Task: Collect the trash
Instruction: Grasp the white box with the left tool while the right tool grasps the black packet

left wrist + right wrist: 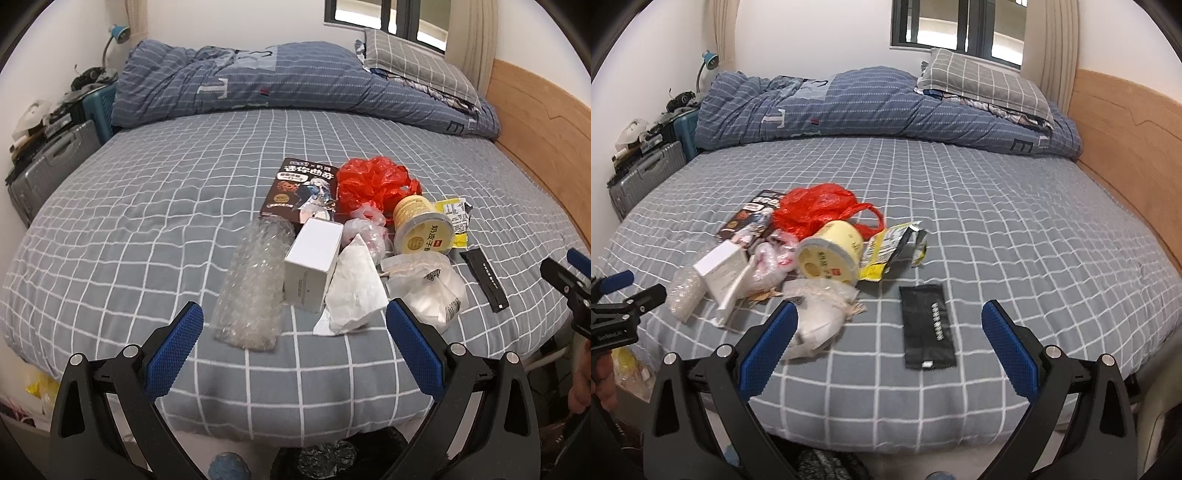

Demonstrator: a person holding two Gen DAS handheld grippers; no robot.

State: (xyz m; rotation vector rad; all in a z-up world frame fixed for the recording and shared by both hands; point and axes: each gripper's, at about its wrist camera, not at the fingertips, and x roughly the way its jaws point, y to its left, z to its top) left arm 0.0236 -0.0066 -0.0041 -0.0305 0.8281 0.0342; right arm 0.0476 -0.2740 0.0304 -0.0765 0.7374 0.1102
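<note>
My right claw (886,350) and left claw (293,349) both hang wide open and empty over the grey checked bed (1015,240), so I should drop squarely onto the flat black foil sachet (928,326) lying apart from the heap and pinch its edge.

A bed (110,229) with a grey sheet gridded in white is carrying everything. A rolled blue quilt (258,85) and a grey checked pillow (413,62) are lying along its far end. Near the middle, trash is sitting in 1 loose cluster: bubble wrap (251,284), a white box (314,258), a crumpled tissue (354,291), a dark snack box (303,190), a red plastic bag (373,182), a yellow tub (421,229) on its side, a yellow wrapper (886,251) and a clear bag (432,288). A black sachet (927,325) is lying flat just apart.
</note>
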